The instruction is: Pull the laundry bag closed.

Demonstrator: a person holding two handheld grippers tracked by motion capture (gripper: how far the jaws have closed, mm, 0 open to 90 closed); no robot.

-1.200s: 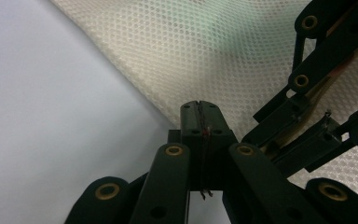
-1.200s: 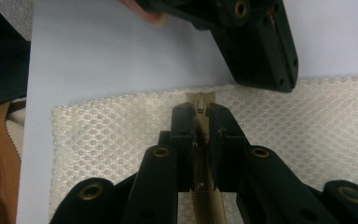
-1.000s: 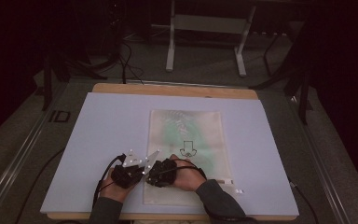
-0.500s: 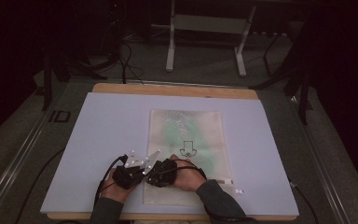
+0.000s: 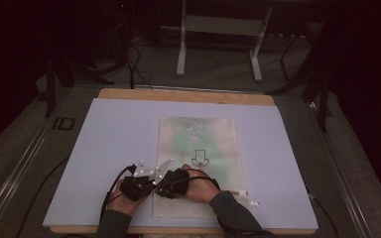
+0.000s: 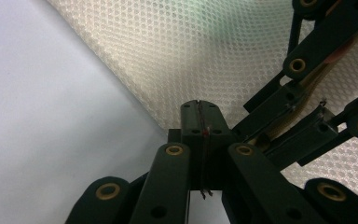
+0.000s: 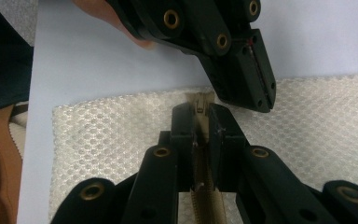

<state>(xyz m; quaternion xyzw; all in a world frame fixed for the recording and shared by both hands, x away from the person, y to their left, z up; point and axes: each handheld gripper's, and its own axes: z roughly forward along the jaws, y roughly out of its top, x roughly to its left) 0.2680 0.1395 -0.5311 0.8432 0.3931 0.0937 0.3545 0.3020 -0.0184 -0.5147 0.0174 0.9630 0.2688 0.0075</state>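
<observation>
A cream mesh bag [image 5: 198, 134] with a green tint and a printed arrow lies flat on the pale table mat [image 5: 109, 144]. Both grippers meet at its near left corner. My right gripper [image 7: 198, 109] is shut on the beige zipper pull [image 7: 199, 100] at the end of the zipper [image 7: 207, 200], and appears in the high view as the right gripper [image 5: 162, 188]. My left gripper [image 6: 199, 109] has its jaws closed on the mesh bag [image 6: 177, 51] at its edge. From above, the left gripper [image 5: 152, 186] sits just left of the right one. The left gripper [image 7: 260, 88] touches the mesh beside the pull.
Two small white bits [image 5: 253, 203] lie on the mat near the bag's near right corner. The wooden board edge [image 5: 178, 94] shows at the far side. Metal stand legs [image 5: 181, 49] and cables stand on the floor beyond. Bare mat stretches left and right of the bag.
</observation>
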